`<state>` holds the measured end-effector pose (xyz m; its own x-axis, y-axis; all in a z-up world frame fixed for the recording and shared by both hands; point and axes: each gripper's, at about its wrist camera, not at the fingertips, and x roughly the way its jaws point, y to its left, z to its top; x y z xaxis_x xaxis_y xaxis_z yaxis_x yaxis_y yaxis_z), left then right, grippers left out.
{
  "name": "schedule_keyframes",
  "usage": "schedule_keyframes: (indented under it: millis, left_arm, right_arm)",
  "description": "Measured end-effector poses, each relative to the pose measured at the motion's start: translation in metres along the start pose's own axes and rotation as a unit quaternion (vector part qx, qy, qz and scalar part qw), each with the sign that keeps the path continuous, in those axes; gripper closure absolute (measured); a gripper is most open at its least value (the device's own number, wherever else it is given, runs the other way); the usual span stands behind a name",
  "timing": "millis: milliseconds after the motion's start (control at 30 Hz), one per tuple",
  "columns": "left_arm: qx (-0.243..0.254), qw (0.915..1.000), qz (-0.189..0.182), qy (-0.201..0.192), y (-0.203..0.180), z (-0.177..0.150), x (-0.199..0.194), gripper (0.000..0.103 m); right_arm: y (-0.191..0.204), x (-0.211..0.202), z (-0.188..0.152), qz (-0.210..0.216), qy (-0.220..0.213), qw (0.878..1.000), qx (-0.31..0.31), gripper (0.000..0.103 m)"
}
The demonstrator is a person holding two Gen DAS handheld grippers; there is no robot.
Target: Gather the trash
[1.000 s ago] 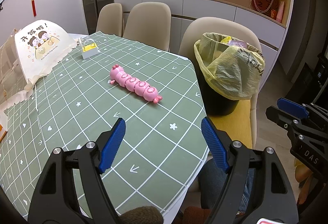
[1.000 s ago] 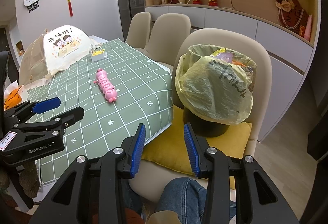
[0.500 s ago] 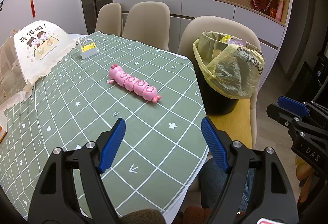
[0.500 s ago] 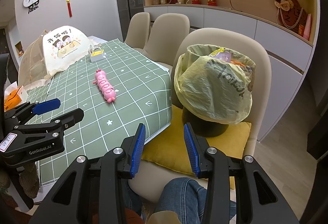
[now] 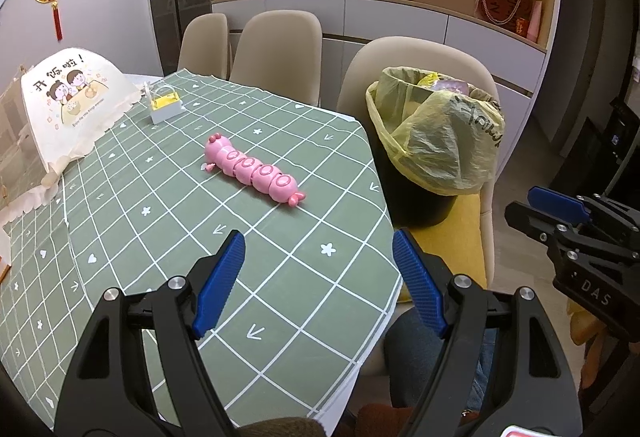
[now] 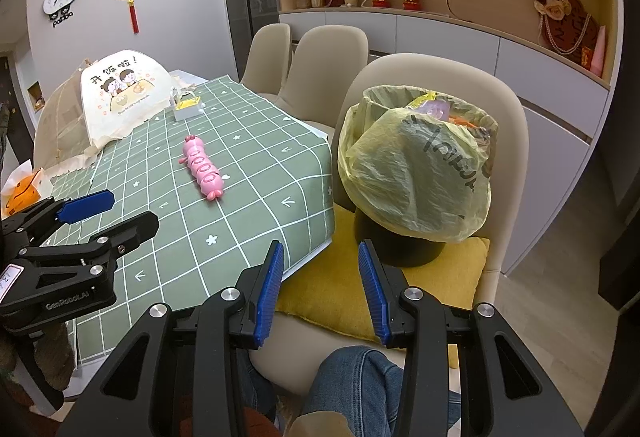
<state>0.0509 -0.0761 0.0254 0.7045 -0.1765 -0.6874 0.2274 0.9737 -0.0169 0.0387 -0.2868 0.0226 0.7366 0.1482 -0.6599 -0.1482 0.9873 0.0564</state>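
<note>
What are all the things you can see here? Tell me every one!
pink caterpillar toy: 1, pink, lying on the tablecloth.
tablecloth: 1, green with white grid, over the table.
trash bin: 1, black with a yellow bag, on the nearest chair's cushion.
cushion: 1, yellow, on that chair.
chairs: 3, beige, along the table's far side.
food cover: 1, cream with cartoon children, far end of the table.
small box: 1, white and yellow, beside the food cover.
left hand-held gripper: 1, black with blue pads, open.
right hand-held gripper: 1, black with blue pads, open.
</note>
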Motion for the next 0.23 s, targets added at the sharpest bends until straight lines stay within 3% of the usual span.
schedule_keyframes:
  millis: [100, 167, 233]
  left_arm:
    - [-0.006, 0.9998, 0.008, 0.016, 0.016, 0.003, 0.001, 0.031]
    - [-0.021, 0.9974, 0.07, 0.005, 0.053, 0.002, -0.001, 0.031]
    - [-0.063, 0.988, 0.141, 0.003, 0.106, -0.002, -0.004, 0.031]
  right_arm:
    - [0.01, 0.008, 0.01, 0.009, 0.002, 1.0, -0.012, 0.066]
    - [0.029, 0.016, 0.022, 0.026, -0.009, 0.999, -0.039, 0.066]
    - [0.061, 0.03, 0.036, 0.071, -0.027, 0.994, -0.081, 0.065]
